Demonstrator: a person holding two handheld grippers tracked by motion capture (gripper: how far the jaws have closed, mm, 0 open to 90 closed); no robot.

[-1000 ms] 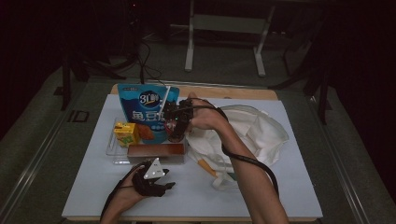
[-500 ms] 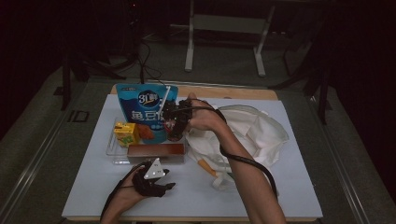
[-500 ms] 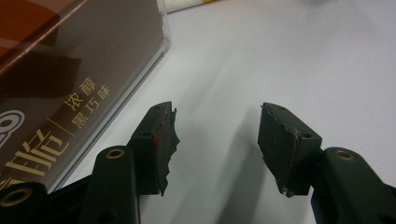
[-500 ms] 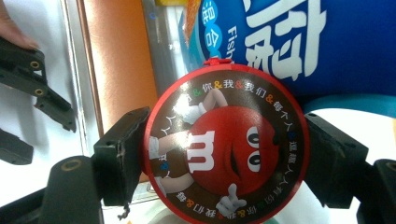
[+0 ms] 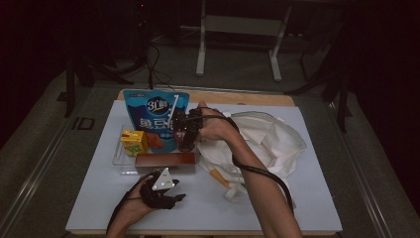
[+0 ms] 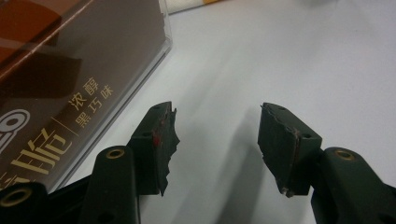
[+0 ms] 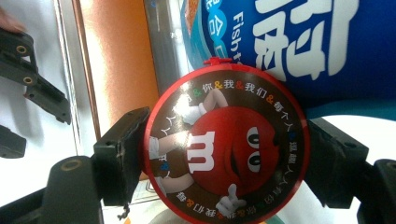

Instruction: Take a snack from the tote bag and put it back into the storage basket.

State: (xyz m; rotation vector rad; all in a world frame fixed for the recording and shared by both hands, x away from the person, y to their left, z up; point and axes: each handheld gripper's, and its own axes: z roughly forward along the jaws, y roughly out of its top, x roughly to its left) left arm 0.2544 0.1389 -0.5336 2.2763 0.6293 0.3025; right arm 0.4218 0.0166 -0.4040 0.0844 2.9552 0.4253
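White tabletop point(image 5: 317, 188); right claw point(image 7: 224, 158) clamps candy tin point(image 7: 224, 144).

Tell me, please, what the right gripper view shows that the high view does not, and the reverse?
Right gripper view alone: the red round tin's lid, printed with a cartoon candy character, clamped between the right gripper fingers. High view alone: the white cloth bag, the yellow carton, and the left gripper resting on the table. Both: the blue snack bag and the brown box.
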